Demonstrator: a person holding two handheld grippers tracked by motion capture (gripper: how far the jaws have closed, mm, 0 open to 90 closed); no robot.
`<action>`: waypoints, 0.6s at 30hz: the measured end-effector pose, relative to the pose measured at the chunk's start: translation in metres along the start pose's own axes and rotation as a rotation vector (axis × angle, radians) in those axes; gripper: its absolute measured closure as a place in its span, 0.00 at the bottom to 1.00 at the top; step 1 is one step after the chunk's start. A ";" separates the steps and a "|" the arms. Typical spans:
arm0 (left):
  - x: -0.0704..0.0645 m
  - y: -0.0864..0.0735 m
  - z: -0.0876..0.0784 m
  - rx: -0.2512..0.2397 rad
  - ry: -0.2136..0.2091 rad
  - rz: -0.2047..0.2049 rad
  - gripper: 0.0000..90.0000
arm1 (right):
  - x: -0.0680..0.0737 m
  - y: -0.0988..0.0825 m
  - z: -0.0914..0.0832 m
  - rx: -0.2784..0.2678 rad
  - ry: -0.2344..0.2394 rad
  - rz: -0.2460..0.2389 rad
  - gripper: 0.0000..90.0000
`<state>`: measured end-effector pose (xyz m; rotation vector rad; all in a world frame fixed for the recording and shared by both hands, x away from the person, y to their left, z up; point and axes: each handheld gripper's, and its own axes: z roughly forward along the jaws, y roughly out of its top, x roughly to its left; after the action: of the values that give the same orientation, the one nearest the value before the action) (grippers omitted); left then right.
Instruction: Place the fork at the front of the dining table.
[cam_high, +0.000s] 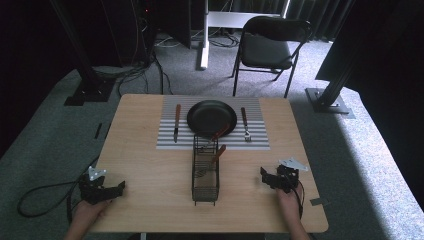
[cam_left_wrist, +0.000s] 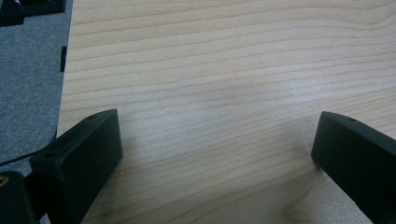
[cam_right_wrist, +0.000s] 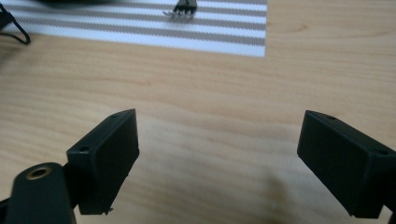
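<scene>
Fingers of both grippers stand wide apart with nothing between them but bare wood. Left gripper (cam_high: 102, 189) rests at the near left edge of the table (cam_high: 150, 175), right gripper (cam_high: 280, 177) at the near right. Between them, well apart from each, a black wire basket (cam_high: 205, 172) stands at mid-table holding wooden-handled utensils (cam_high: 218, 150). Beyond it lies a striped placemat (cam_high: 260, 142) bearing a black plate (cam_high: 212, 117), with a knife (cam_high: 176, 122) to the plate's left and a fork (cam_high: 245, 124) to its right. Fork tines appear at the top of the right gripper view.
</scene>
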<state>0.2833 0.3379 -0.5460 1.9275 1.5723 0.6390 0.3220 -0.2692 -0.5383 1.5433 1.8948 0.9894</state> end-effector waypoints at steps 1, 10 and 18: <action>0.000 0.000 0.000 0.000 0.000 0.000 0.02 | -0.001 -0.002 -0.001 0.001 -0.003 -0.004 0.14; 0.000 0.000 0.000 0.000 0.000 0.000 0.02 | -0.013 -0.016 -0.018 0.015 -0.027 0.015 0.13; 0.000 0.000 0.000 -0.001 0.000 -0.002 0.02 | -0.026 -0.029 -0.029 0.043 -0.027 0.047 0.13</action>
<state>0.2834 0.3378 -0.5461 1.9249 1.5729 0.6393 0.2884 -0.3031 -0.5457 1.6250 1.8807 0.9492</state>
